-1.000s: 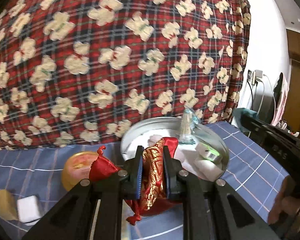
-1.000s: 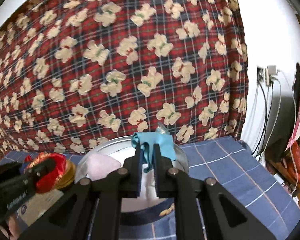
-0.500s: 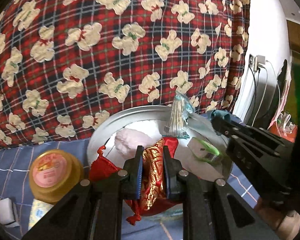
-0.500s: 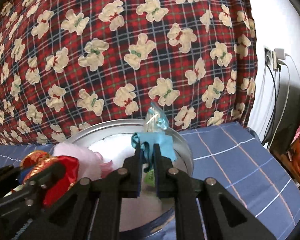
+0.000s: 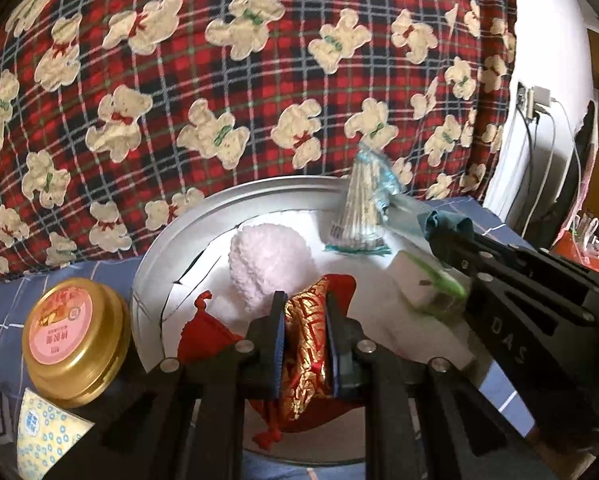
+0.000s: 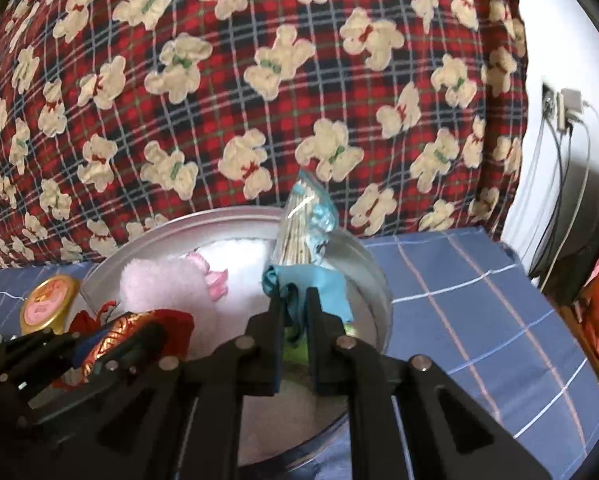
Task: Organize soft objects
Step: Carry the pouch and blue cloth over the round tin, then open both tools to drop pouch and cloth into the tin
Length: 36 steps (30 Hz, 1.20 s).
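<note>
Pouches hang limp over the metal tin (image 5: 167, 240): left claw (image 5: 305, 320) pinches the red brocade pouch (image 5: 307, 340) between its fingers, right claw (image 6: 295, 312) pinches the teal cloth (image 6: 319, 284). Both look light, floppy; mid-fabric holds seem safest.

Two grippers holding soft things over a round metal tin

The left gripper (image 5: 305, 336) is clamped on a red and gold pouch (image 5: 308, 344), which hangs over the near side of the metal tin (image 5: 171, 240). Inside the tin lie a fluffy pink cloth (image 5: 267, 264), a clear bag of cotton swabs (image 5: 361, 216) leaning at the far rim, and a white packet with green print (image 5: 423, 284). The right gripper (image 5: 445, 242) reaches in from the right, pinching a teal cloth (image 5: 443, 226) above the tin's right edge. Left of the tin stands a gold-lidded jar (image 5: 73, 340) on the blue checked sheet (image 5: 3, 308), with a yellow-patterned packet (image 5: 43, 436) just in front. A red plaid blanket with bears (image 5: 219, 80) rises behind.
</note>
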Each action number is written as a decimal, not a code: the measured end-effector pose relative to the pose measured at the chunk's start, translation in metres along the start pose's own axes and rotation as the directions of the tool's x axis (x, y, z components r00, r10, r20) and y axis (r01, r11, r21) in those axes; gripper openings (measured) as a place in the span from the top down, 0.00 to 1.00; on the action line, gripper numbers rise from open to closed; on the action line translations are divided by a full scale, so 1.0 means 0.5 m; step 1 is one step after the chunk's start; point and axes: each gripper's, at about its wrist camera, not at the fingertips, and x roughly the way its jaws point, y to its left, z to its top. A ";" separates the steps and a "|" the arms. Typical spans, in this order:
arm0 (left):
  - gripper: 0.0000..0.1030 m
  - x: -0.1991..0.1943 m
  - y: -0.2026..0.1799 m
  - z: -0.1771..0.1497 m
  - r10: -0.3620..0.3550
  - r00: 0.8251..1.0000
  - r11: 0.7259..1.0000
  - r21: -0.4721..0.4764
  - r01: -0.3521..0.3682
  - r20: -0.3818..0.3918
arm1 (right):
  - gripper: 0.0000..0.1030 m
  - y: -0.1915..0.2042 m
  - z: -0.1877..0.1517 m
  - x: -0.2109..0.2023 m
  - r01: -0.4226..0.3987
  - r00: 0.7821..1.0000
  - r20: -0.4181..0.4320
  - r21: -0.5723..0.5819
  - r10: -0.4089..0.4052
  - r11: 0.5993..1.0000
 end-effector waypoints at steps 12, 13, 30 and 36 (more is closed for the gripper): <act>0.78 0.020 0.011 -0.008 0.039 0.999 0.999 0.001 -0.039 -0.025 | 0.84 0.010 -0.010 0.020 -0.042 0.999 -0.035 -0.006 0.042 0.999; 0.74 0.017 0.010 -0.009 0.039 0.999 0.999 0.004 -0.039 -0.022 | 0.77 0.011 -0.009 0.020 -0.054 0.998 -0.035 -0.004 0.054 0.999; 0.22 -0.141 0.011 -0.001 0.110 0.985 0.994 0.011 -0.112 0.131 | 0.00 -0.023 -0.002 -0.100 0.016 0.968 0.247 0.098 -0.040 0.995; 0.22 -0.194 0.035 -0.040 0.172 0.967 0.983 0.032 -0.181 0.185 | 0.00 -0.019 -0.027 -0.139 0.047 0.951 0.295 0.146 -0.089 0.988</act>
